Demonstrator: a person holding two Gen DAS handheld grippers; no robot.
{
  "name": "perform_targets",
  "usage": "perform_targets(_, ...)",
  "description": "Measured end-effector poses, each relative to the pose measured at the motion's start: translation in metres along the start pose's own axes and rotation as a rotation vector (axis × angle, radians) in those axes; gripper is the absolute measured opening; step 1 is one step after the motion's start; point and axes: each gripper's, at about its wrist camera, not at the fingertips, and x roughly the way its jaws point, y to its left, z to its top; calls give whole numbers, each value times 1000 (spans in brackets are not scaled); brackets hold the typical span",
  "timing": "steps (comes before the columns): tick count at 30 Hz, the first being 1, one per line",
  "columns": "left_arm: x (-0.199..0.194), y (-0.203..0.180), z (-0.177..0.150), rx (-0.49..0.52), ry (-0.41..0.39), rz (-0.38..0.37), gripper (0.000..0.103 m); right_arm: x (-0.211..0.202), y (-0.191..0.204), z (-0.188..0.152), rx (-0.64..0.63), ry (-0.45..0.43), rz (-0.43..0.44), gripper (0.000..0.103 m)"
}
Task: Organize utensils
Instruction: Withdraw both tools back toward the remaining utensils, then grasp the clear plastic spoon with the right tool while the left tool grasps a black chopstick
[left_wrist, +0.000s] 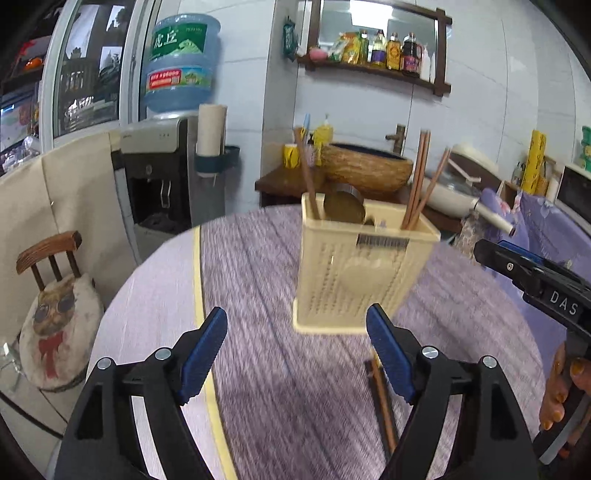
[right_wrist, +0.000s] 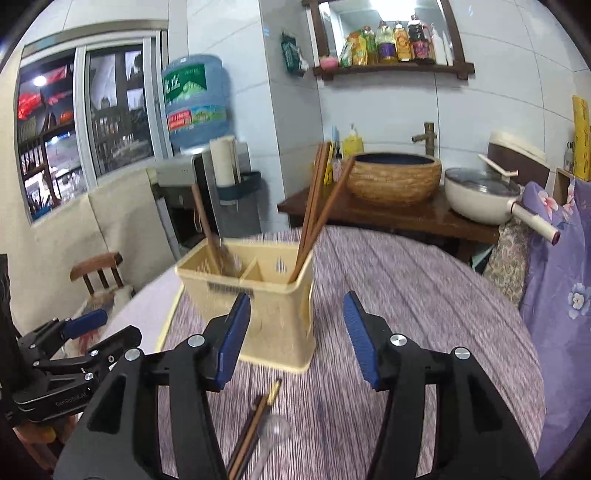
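Chopsticks (right_wrist: 314, 206) stand in the holder (right_wrist: 273, 314); more, blurred, lie on the table (right_wrist: 424, 295). Both grippers (left_wrist: 295, 343) (right_wrist: 295, 332) gape empty.

A round table (left_wrist: 258, 280) is covered in a purple cloth streaked with fine white lines. A cream perforated plastic holder (left_wrist: 354, 273) is seen on it, with reddish-brown wooden chopsticks (right_wrist: 317, 206). Blue ribbed pads (right_wrist: 232, 343) are set on black fingers.
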Motion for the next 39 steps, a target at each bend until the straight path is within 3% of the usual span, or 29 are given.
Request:
perform_targets(8, 10, 4, -47, -25, 115, 11, 72, 21, -5, -62, 60, 162, -24, 53)
perform_targets(15, 17, 11, -74, -53, 173, 29, 59, 29, -5, -93, 94, 233, -28, 53)
perform_targets(20, 17, 14, -87, -58, 193, 43, 58, 33, -3, -113, 86, 273, -53, 53)
perform_targets(39, 17, 10, -92, -36, 217, 39, 57, 70, 22, -117, -10, 364, -73, 51)
